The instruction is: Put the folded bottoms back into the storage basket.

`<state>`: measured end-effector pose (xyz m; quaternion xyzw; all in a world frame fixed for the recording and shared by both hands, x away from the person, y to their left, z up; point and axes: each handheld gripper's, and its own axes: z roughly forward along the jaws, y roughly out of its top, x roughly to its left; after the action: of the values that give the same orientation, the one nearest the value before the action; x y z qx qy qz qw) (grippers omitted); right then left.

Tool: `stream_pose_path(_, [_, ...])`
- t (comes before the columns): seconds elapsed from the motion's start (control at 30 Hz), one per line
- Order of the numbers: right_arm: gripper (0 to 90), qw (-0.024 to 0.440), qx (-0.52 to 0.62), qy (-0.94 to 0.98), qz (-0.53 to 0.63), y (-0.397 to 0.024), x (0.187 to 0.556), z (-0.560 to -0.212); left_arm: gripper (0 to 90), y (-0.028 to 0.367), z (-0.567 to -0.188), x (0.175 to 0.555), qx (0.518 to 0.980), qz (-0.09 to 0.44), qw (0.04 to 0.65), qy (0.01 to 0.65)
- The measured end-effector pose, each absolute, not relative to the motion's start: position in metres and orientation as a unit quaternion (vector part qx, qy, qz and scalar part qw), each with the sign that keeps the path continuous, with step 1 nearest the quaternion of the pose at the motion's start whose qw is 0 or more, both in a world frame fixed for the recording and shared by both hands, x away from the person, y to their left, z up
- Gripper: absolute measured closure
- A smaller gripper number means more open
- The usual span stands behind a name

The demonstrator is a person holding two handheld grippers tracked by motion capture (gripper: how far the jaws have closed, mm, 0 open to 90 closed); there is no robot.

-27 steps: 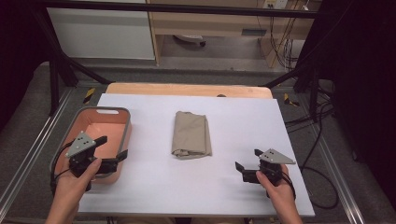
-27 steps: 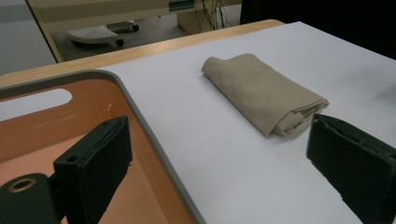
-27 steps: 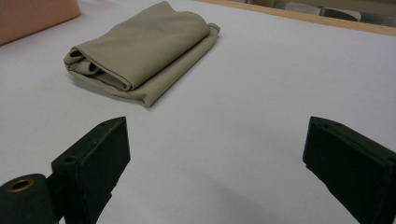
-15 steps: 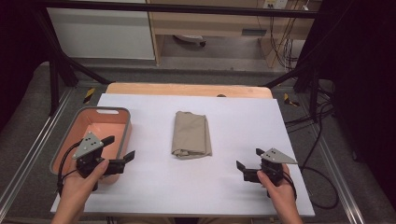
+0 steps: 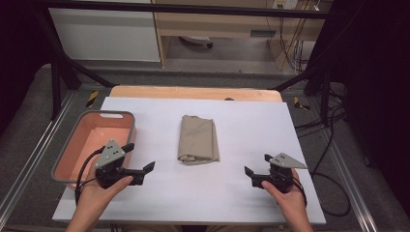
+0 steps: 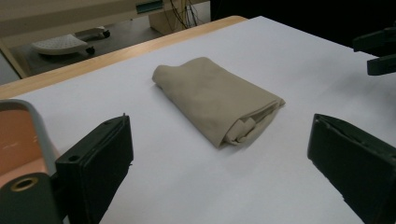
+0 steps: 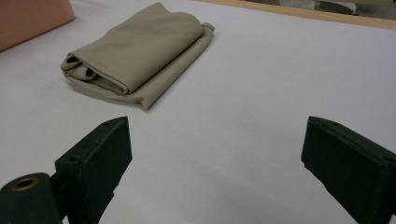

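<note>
Hands low, level; left gripper (image 5: 141, 156) and right gripper (image 5: 256, 169) flank folded cloth (image 5: 198, 139).

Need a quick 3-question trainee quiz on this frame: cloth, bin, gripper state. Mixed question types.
1. True or false: the folded cloth lies inside the orange bin.
2. The left gripper has its jaws: A) shut on the cloth B) open, holding nothing C) shut and bare
3. Which gripper is nearer the bin?

Key:
1. False; it lies on the white table, apart from the bin.
2. B
3. The left one; the right gripper is on the cloth's other side.
</note>
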<state>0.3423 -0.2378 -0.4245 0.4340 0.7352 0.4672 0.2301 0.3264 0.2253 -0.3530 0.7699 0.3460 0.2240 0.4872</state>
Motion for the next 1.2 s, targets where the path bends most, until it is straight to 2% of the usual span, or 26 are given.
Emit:
stream_pose_path(0.23, [10.3,0.227,0.434,0.738,0.464,-0.237,0.343,-0.423,8.4,0.204,-0.360,0.328,0.784,0.221,0.478,0.330])
stream_pose_path(0.53, [10.3,0.229,0.438,0.738,0.459,-0.238,0.342,-0.424,11.5,0.173,-0.367,0.349,0.798,0.216,0.464,0.319])
stream_pose_path(0.8, [10.5,0.227,0.438,0.742,0.454,-0.237,0.343,-0.425,18.6,0.152,-0.381,0.373,0.810,0.211,0.442,0.322])
stream_pose_path(0.97, [10.8,0.226,0.441,0.744,0.449,-0.238,0.344,-0.426,28.1,0.141,-0.402,0.385,0.825,0.201,0.420,0.321])
stream_pose_path(1.2, [11.1,0.226,0.439,0.748,0.443,-0.236,0.345,-0.427,32.2,0.133,-0.429,0.397,0.841,0.186,0.391,0.325])
